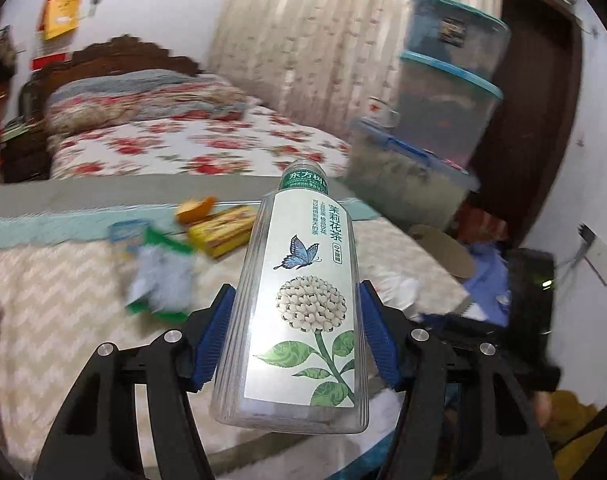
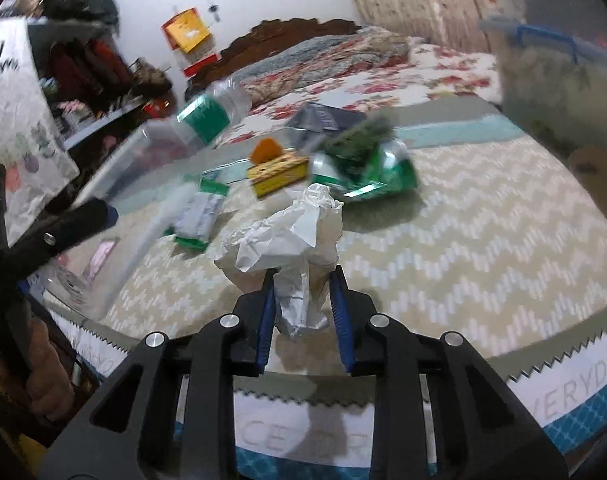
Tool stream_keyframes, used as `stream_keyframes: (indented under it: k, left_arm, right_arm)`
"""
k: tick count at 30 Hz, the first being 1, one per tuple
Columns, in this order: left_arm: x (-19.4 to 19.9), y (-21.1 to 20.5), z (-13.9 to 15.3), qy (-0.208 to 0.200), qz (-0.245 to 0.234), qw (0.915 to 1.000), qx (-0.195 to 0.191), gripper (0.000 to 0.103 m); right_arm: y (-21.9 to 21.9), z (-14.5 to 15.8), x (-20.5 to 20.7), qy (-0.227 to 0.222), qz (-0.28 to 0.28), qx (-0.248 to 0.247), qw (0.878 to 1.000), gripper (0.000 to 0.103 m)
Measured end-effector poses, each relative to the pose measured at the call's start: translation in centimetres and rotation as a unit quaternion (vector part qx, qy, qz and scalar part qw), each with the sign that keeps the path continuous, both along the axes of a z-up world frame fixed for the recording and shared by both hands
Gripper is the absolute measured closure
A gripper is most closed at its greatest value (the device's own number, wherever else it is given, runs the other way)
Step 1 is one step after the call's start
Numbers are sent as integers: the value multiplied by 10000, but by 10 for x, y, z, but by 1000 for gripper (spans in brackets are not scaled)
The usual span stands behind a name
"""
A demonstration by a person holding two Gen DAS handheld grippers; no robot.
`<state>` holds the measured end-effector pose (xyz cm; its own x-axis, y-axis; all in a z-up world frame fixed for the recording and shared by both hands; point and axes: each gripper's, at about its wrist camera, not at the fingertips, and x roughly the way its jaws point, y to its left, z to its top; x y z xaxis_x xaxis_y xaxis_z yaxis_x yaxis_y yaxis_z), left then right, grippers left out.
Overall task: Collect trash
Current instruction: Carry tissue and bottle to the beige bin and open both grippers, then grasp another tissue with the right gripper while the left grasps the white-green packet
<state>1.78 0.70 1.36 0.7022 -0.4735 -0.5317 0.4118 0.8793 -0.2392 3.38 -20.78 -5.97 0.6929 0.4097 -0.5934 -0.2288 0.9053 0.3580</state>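
- Nearest the left wrist camera, the left gripper (image 1: 297, 344) has its blue ribbed pads against both sides of a clear plastic bottle with a white label showing a blue butterfly and a white flower (image 1: 299, 300), which points away from the camera, cap end far and base close.
- Beyond and below that bottle spreads a beige bed cover with a pale zigzag pattern (image 2: 463, 240), where the loose trash lies.
- Ahead of the right gripper (image 2: 301, 300), its pads pinch the lower end of a crumpled white sheet of paper (image 2: 287, 240); the rest of the wad bulges out past the fingertips.
- Past the paper and slightly right lies a shiny green foil wrapper (image 2: 367, 176), blurred.
- Straight beyond the paper sits a small yellow patterned box (image 2: 277, 174) with an orange scrap (image 2: 265, 150) just behind it.
- Left of the paper lies a flat green-edged pale packet (image 2: 197, 216).
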Motion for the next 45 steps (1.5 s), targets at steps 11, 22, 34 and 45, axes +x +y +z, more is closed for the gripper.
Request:
stream_keyframes:
  k: [11,22,34,45]
  left_arm:
    - [109,-187,-10,1120,-1872,9757,181,43]
    - [203,-384,-51,2034,-2724,9376,731,43]
    - [193,-367,-16,1288,-2236,9654,381,23]
    - [123,-194,51,175,-1207,9922,-266,24]
  right_arm:
    - [-195,-7,1,-39,-2333,657,9702,74]
    - [-338,-42,44,632,-3462,1063,9300,70]
    - [-343,-34,27,214,-3639,990,9259,48]
    - [-239,6,32,-93,-2428,905,9658,63]
